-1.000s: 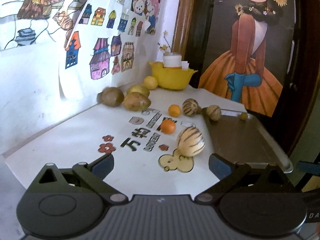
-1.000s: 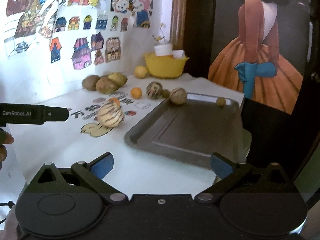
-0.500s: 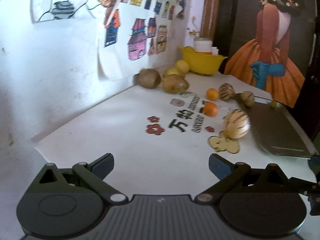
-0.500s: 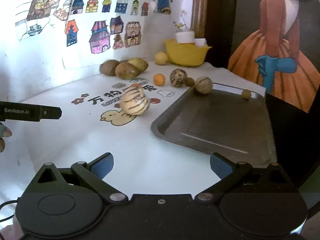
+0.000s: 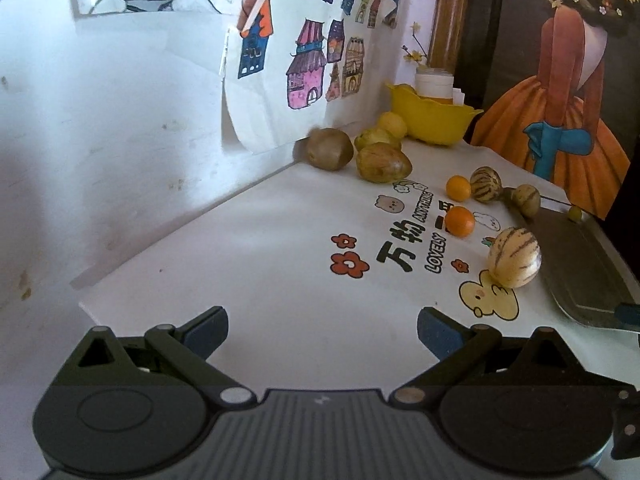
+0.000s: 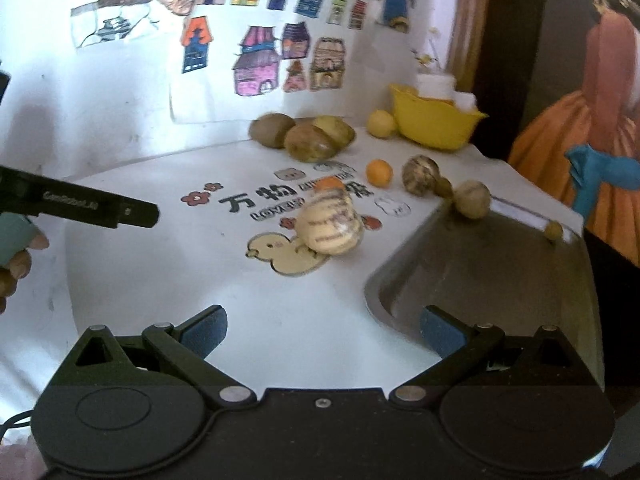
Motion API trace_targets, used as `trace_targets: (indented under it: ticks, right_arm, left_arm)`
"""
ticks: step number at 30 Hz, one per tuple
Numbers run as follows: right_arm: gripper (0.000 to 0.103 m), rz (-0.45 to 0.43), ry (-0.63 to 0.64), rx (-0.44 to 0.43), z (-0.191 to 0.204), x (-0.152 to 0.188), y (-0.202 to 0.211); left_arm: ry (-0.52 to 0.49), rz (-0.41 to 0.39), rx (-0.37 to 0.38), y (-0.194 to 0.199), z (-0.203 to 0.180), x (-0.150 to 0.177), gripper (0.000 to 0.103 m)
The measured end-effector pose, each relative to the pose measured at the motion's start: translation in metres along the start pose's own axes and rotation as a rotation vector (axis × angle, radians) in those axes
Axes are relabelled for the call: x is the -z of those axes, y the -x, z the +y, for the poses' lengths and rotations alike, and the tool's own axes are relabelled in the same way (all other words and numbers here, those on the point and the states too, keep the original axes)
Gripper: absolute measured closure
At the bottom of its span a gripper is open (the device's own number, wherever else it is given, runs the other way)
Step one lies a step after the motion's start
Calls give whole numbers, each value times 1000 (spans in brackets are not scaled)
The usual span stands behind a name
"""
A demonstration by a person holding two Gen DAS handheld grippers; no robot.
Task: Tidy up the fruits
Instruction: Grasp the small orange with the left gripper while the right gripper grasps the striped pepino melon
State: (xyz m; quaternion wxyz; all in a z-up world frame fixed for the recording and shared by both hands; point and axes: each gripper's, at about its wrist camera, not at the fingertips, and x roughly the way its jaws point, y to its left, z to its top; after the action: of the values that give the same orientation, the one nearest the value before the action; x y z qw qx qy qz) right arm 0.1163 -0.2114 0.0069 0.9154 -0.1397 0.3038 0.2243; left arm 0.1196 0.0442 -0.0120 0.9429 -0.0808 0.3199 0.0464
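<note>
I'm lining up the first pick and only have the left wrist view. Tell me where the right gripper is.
Observer: The right gripper is open and empty, at the near corner of the tray.
Operator: Report the tray's floor.
Observer: It looks bare; a small green fruit sits at the far rim.
Operator: Describe my left gripper from outside.
Observer: The left gripper pokes in from the left above the table, well short of the striped melon.
</note>
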Motion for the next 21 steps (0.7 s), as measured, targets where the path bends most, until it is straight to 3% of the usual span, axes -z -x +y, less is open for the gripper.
trace_targets:
  ticks: [9,21]
  right_arm:
    - [1,7,57,-17,-1,-16,-28]
    - [1,-15,131,-47,-15,-42,-59]
  left_arm:
    - [-2,-4,66,-31,2,-31,0]
    - [-114,45,215,-97,-30,-77,0]
